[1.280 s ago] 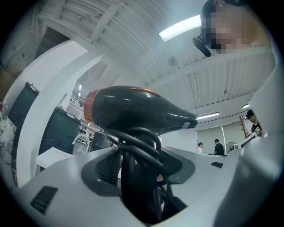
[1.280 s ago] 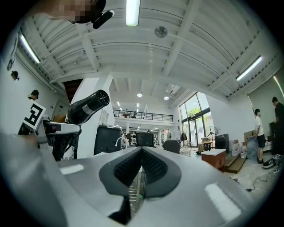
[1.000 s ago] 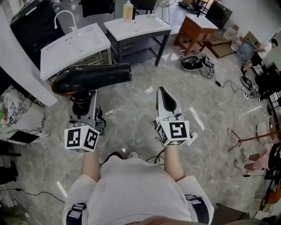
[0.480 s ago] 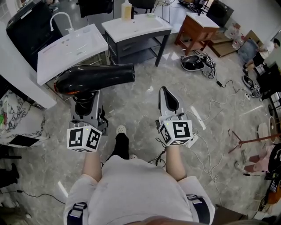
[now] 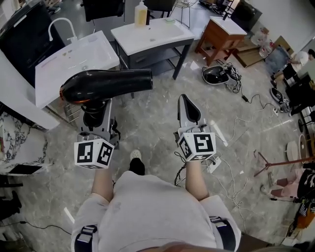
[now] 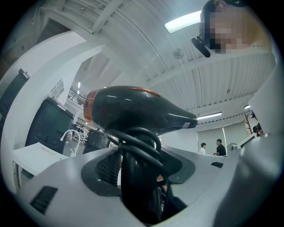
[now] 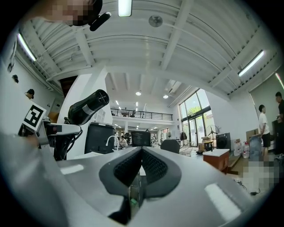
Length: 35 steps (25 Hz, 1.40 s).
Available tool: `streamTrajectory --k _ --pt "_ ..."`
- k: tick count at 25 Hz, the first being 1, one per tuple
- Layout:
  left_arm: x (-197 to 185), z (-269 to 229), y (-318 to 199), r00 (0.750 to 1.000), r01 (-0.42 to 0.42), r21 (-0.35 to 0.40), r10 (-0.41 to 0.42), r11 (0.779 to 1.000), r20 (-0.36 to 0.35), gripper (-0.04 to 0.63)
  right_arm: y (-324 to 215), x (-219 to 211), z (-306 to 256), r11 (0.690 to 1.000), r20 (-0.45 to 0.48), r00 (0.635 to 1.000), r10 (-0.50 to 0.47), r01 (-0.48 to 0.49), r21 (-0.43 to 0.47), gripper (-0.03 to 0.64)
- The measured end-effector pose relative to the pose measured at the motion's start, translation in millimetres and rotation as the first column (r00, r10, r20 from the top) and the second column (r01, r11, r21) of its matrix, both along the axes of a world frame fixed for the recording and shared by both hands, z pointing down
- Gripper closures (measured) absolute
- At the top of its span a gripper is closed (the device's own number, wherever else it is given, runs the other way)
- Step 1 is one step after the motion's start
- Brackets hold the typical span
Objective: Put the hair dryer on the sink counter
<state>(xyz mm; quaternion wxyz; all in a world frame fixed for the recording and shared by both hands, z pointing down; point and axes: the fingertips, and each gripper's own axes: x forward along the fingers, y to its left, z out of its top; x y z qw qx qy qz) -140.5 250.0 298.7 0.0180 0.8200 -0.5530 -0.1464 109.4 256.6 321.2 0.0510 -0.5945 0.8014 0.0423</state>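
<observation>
Nearest, at 6 o'clock in the head view, is the person (image 5: 152, 211) in a light shirt, both forearms stretched forward over the marble-patterned floor (image 5: 147, 123)

The left gripper (image 5: 93, 114) reaches toward 11 o'clock, its marker cube (image 5: 93, 153) facing the camera. Its jaws stand wide and are clamped on the handle of the hair dryer (image 5: 106, 84); the left gripper view shows the black handle, wrapped with its coiled cord (image 6: 141, 142), pressed between the two pads. The black dryer lies crosswise above the gripper, its nozzle pointing to 3 o'clock and its orange-rimmed rear end to 9 o'clock. It is held up in the air, not resting on anything

The right gripper (image 5: 186, 102) reaches toward 12 o'clock, well apart from the left one. Its jaws are closed together with nothing between them, as the right gripper view shows

Farther out, at 10 to 11 o'clock, stands the sink desk (image 5: 51, 74), white, with a curved faucet (image 5: 60, 27) at its far side. The dryer's rear end shows just in front of this desk's near edge, short of the top. At 12 o'clock is a second white desk (image 5: 152, 37) on a dark frame, with a pale bottle (image 5: 141, 14) at its far edge. At 1 o'clock is a wooden desk (image 5: 219, 34), and at 2 o'clock cables (image 5: 236, 93) trail over the floor
</observation>
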Motion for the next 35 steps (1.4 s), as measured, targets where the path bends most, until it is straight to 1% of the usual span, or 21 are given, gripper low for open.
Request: streamTrajectory --k 8,14,20,25,29,32,35 --pt "-19.1 -4.5 -84.9 1.0 -0.013 0.004 0.013 1.0 -0.009 0.344 -82.5 -19.3 -8.8 1.0 -0.004 1.0 0.011 -0.011 0.012 0.606" --pt "-33.1 -3.6 -138.6 1.0 -0.018 0.009 0.018 1.0 -0.02 0.344 -133.3 -30.0 -9.9 0.999 0.004 1.0 0.026 -0.026 0.023 0.606" --pt "-41.9 -0.3 -175.3 0.999 -0.029 -0.003 0.029 1.0 -0.024 0.345 -163.1 -38.1 -5.1 0.999 -0.003 0.999 0.036 -0.036 0.012 0.606" --pt "-41.5 4.6 -198.8 0.999 -0.025 -0.011 0.024 1.0 -0.039 0.344 -185.3 -31.5 0.0 0.999 -0.005 0.999 0.047 -0.047 -0.004 0.606" --pt "-40.4 7.5 -220.6 0.999 -0.019 -0.021 0.018 1.0 -0.044 0.345 -212.9 -32.1 1.7 1.0 -0.007 1.0 0.029 -0.029 -0.004 0.606" --pt "-39.4 9.7 -240.6 0.999 0.001 -0.031 -0.002 1.0 -0.043 0.345 -240.0 -32.0 2.1 1.0 -0.002 1.0 0.006 -0.006 -0.002 0.606" --pt "-34.8 8.7 -267.5 0.999 0.022 -0.026 -0.024 0.999 -0.045 0.344 -272.5 -27.5 0.5 1.0 -0.004 1.0 -0.016 0.016 0.003 0.606"
